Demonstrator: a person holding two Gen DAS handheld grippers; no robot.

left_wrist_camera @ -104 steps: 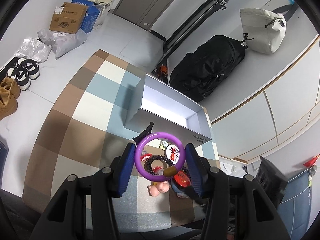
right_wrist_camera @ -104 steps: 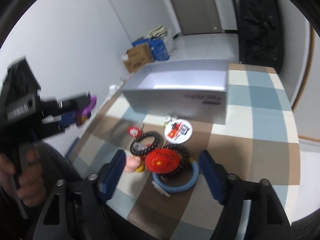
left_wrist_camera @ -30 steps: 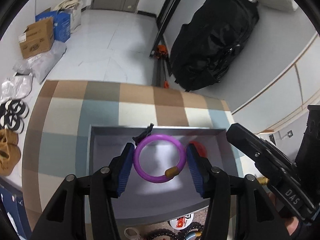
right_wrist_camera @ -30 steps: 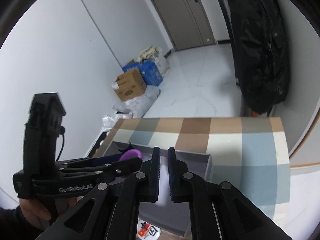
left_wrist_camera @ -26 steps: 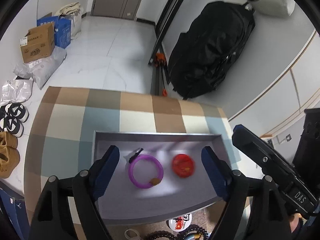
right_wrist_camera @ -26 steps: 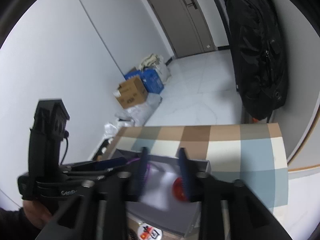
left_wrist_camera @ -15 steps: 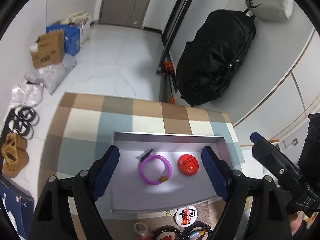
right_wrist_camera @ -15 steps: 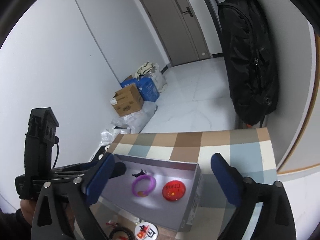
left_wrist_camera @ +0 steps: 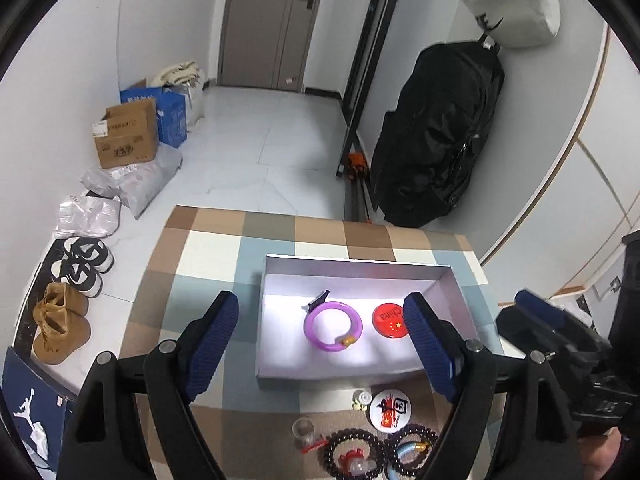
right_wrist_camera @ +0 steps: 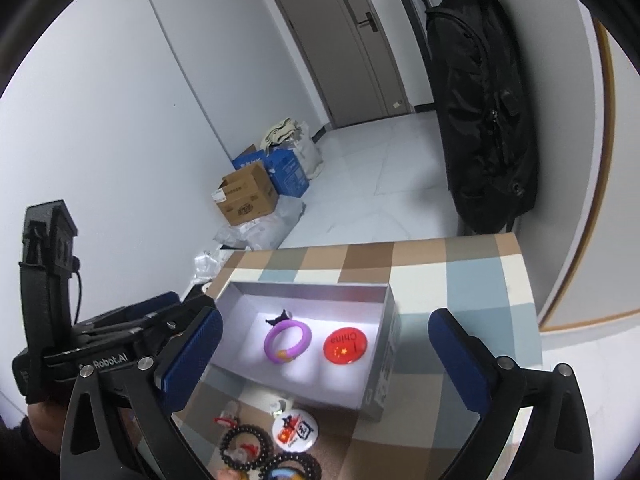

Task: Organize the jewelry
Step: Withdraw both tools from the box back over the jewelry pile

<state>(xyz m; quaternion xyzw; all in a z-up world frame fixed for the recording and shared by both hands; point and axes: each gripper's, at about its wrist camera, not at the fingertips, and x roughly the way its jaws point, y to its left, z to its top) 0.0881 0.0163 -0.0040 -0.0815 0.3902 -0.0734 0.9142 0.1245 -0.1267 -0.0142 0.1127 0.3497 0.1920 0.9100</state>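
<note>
A purple bangle (left_wrist_camera: 333, 325) with a small black charm lies inside the grey box (left_wrist_camera: 356, 267), next to a red round badge (left_wrist_camera: 390, 320). Both also show in the right wrist view: the bangle (right_wrist_camera: 287, 340) and the badge (right_wrist_camera: 345, 345) in the box (right_wrist_camera: 308, 289). My left gripper (left_wrist_camera: 326, 344) is open and empty, held high above the box. My right gripper (right_wrist_camera: 320, 364) is open and empty, also high above it. On the checked cloth in front of the box lie a white badge (left_wrist_camera: 389, 407), black bead bracelets (left_wrist_camera: 352, 456) and a blue bangle (left_wrist_camera: 412, 451).
The checked table (left_wrist_camera: 208, 248) ends at the far edge by the white floor. A black bag (left_wrist_camera: 436, 136) hangs at the right wall. Cardboard boxes (left_wrist_camera: 126, 134), plastic bags and shoes (left_wrist_camera: 82, 266) lie on the floor at left. A closed door (left_wrist_camera: 272, 24) is at the back.
My left gripper opened and dropped the purple bangle into the box. My right gripper opened and left the red badge there. Both grippers have risen and pulled back from the box.
</note>
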